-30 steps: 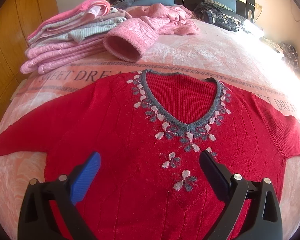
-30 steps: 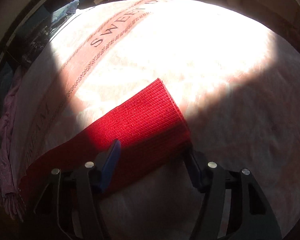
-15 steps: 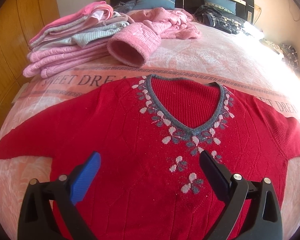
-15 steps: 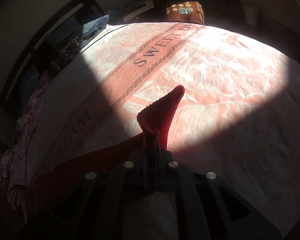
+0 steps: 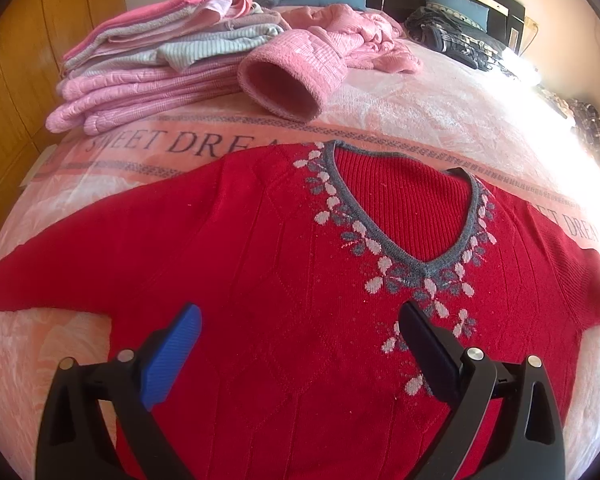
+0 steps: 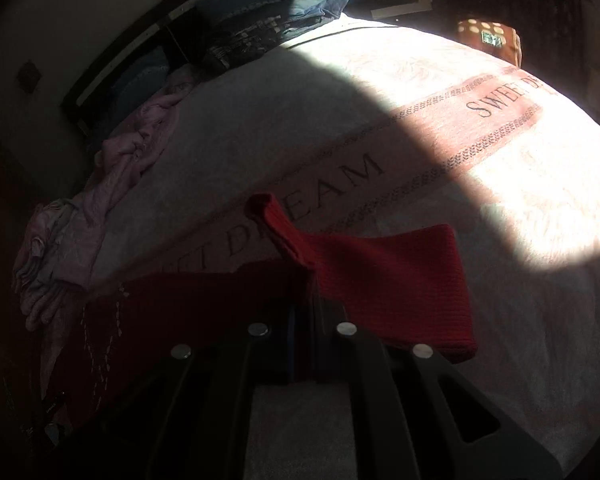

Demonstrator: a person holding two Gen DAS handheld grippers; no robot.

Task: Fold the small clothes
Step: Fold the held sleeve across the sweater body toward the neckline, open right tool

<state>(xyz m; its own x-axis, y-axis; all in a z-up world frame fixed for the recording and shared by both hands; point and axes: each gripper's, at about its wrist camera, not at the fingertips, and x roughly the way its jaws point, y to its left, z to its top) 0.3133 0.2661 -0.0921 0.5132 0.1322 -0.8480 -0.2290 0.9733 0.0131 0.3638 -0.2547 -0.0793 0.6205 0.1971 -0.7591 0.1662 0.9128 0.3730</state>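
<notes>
Here, ribbed red sweater (image 5: 284, 264) flat, left tool (image 5: 300, 330) agape — right tool (image 6: 304, 312) pinching its cuff (image 6: 380, 280).

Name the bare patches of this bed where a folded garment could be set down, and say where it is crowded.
Free: the blanket between the red sweater and the pink sleeve, and the sunlit stretch beyond the sweater's cuff. Crowded: the folded pile and loose clothes near the headboard.
</notes>
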